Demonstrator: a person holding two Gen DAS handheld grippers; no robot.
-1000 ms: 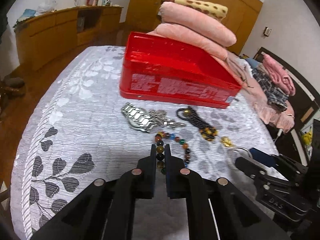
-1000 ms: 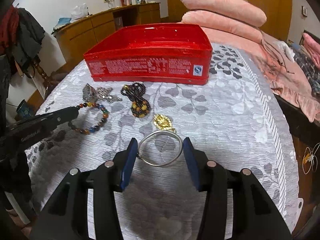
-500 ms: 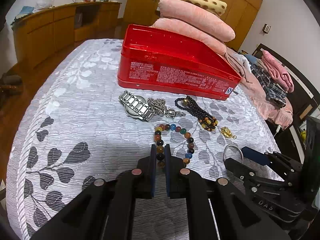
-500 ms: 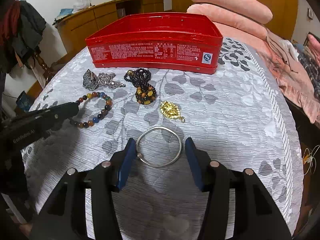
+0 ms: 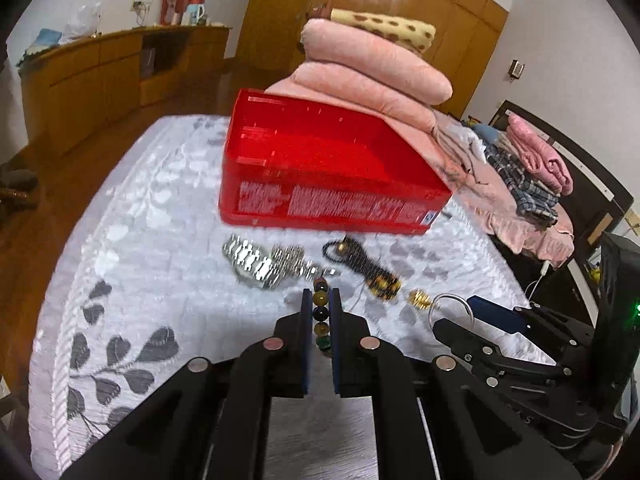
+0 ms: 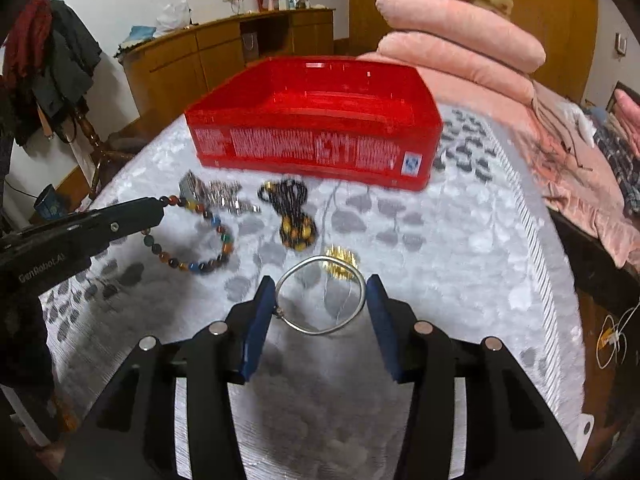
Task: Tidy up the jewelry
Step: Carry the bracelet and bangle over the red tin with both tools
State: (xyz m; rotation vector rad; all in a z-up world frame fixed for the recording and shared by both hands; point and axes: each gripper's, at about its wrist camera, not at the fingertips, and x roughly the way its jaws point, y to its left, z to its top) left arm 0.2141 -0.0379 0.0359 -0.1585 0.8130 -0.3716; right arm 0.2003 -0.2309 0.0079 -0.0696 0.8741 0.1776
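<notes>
My left gripper is shut on a multicolour bead bracelet, which hangs lifted off the bedspread; in the right wrist view the bracelet dangles from the left gripper. My right gripper is shut on a thin silver bangle, held just above the cover. An open red box stands behind the jewelry. A silver watch, a silver chain, a dark bead bracelet and a gold pendant lie in front of the box.
Folded pink blankets are stacked behind the box. The bed edge drops off at right, with clothes beyond. A wooden sideboard runs along the left wall.
My left gripper has lifted the multicolour bracelet off the bedspread and moved forward. My right gripper has closed onto the silver bangle and raised it slightly.
</notes>
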